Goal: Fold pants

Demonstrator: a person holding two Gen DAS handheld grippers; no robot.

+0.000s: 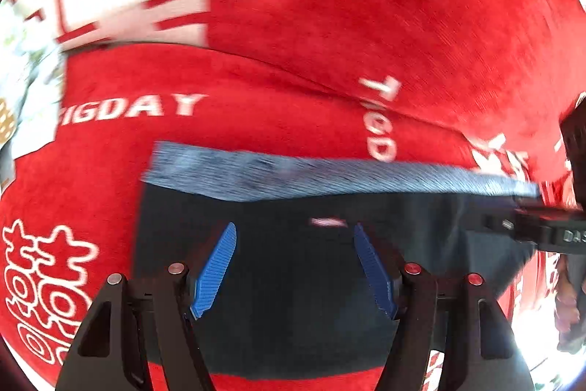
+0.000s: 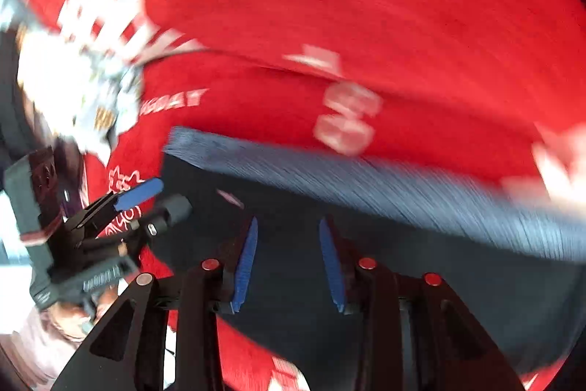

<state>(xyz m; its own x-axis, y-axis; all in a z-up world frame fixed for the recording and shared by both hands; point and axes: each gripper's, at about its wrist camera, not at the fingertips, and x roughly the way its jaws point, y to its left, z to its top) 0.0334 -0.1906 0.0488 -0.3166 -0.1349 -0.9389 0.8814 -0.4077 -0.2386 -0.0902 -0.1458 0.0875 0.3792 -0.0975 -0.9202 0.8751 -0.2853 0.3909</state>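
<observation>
Both grippers, left (image 1: 295, 268) and right (image 2: 288, 264), hang open, empty, over the pants (image 1: 278, 299); waistband (image 1: 329, 176) runs crosswise ahead.

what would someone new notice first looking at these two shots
The bright red blanket with white lettering fills nearly everything in both views. On it, low in the frame, lie the dark pants, their blue-grey ribbed waistband running across the middle. In the foreground, the left tongs and right tongs hang open above the dark cloth, holding nothing.
</observation>
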